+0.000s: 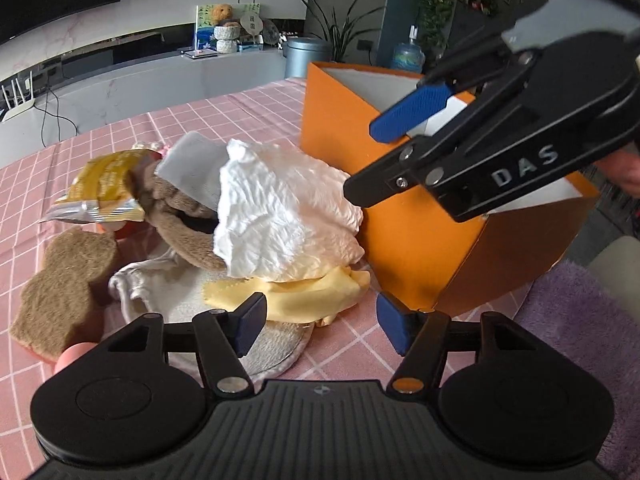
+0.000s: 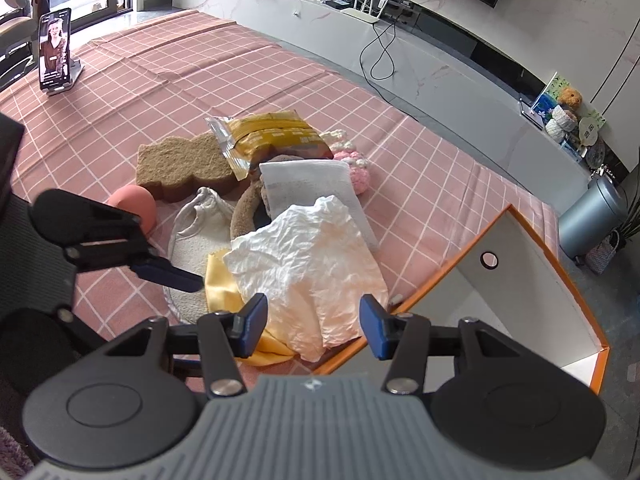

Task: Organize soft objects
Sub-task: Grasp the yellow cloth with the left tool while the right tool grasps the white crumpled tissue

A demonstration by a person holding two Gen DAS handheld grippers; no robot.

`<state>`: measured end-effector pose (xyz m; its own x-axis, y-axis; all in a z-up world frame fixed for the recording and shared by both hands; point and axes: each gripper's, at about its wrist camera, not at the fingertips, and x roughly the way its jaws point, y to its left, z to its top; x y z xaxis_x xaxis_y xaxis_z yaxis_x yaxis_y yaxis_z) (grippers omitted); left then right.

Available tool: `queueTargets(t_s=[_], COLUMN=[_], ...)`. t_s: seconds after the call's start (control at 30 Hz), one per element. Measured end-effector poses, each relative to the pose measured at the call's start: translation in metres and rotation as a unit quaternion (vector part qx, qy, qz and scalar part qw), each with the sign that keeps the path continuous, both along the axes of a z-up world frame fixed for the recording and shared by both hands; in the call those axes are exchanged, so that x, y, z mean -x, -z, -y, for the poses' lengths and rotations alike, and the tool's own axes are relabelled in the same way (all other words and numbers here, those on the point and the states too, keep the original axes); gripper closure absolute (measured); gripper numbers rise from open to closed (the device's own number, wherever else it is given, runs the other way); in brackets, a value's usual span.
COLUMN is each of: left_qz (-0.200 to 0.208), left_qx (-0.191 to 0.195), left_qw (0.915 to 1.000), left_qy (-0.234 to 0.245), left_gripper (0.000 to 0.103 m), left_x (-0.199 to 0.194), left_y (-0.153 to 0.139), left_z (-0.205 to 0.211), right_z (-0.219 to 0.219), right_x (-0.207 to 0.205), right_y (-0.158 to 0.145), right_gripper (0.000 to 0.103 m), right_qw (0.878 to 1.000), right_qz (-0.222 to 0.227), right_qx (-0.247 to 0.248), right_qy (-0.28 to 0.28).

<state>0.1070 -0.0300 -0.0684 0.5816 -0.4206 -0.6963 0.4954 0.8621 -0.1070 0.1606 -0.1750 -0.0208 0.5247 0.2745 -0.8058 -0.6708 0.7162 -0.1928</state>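
The left gripper stands well open with nothing between its blue pads; it hovers low over the near edge of the heap, above the yellow cloth, touching nothing that can be seen. The right gripper is partly open and likewise empty; in its own view the crumpled white tissue shows in the gap between its fingers, with no pad pressing on it. The orange box is the landmark; the tissue lies just beside its wall, on top of the yellow cloth; farther from the box sit a brown plush piece, a brown sponge and a yellow snack packet, all on the pink checked table.
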Motion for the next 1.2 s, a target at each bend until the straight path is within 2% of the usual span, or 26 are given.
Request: queueTargets(t_s=[0.17, 0.27, 0.33, 0.37, 0.47, 0.63, 0.73, 0.77, 0.87, 0.97, 1.1, 1.2], left_qz=[0.006, 0.002, 0.002, 0.001, -0.005, 0.005, 0.012, 0.014, 0.018, 0.025, 0.033, 0.033], left_qx=[-0.049, -0.067, -0.080, -0.084, -0.086, -0.082, -0.066, -0.059, -0.045, -0.041, -0.042, -0.037], left_qw=[0.9987, 0.9977, 0.9967, 0.9964, 0.9961, 0.9962, 0.9967, 0.9968, 0.9962, 0.9933, 0.9885, 0.9866], left_qy=[-0.007, -0.010, -0.014, -0.016, -0.019, -0.031, -0.046, -0.052, -0.073, -0.106, -0.141, -0.155], left_gripper=[0.030, 0.048, 0.066, 0.070, 0.094, 0.098, 0.098, 0.098, 0.098, 0.098, 0.098, 0.098], left_x=[-0.008, -0.015, -0.017, -0.018, -0.021, -0.019, -0.016, -0.015, -0.011, -0.009, -0.012, -0.012], left_y=[0.010, 0.014, 0.016, 0.016, 0.015, 0.004, -0.011, -0.016, -0.030, -0.040, -0.045, -0.046], left_z=[0.024, 0.032, 0.035, 0.036, 0.036, 0.030, 0.019, 0.016, 0.001, -0.016, -0.028, -0.034], right_z=[0.006, 0.010, 0.012, 0.013, 0.015, 0.015, 0.013, 0.012, 0.006, -0.005, -0.023, -0.034], right_x=[0.001, 0.002, 0.002, 0.003, 0.003, -0.001, -0.009, -0.012, -0.024, -0.036, -0.054, -0.064], right_y=[-0.001, -0.002, -0.002, -0.002, -0.002, 0.001, 0.001, 0.000, 0.002, 0.007, 0.021, 0.033], right_gripper=[0.053, 0.053, 0.053, 0.053, 0.053, 0.053, 0.052, 0.050, 0.031, 0.031, 0.019, 0.019], right_qw=[1.000, 1.000, 0.999, 0.999, 0.999, 0.999, 0.999, 0.999, 0.999, 0.998, 0.997, 0.996], right_qz=[0.002, 0.002, 0.002, 0.003, 0.005, 0.005, 0.004, 0.002, -0.007, -0.027, -0.065, -0.080], right_qx=[-0.015, -0.027, -0.033, -0.035, -0.041, -0.038, -0.033, -0.032, -0.025, -0.017, -0.001, 0.009], right_qy=[-0.009, -0.011, -0.013, -0.014, -0.017, -0.024, -0.031, -0.035, -0.044, -0.049, -0.037, -0.031])
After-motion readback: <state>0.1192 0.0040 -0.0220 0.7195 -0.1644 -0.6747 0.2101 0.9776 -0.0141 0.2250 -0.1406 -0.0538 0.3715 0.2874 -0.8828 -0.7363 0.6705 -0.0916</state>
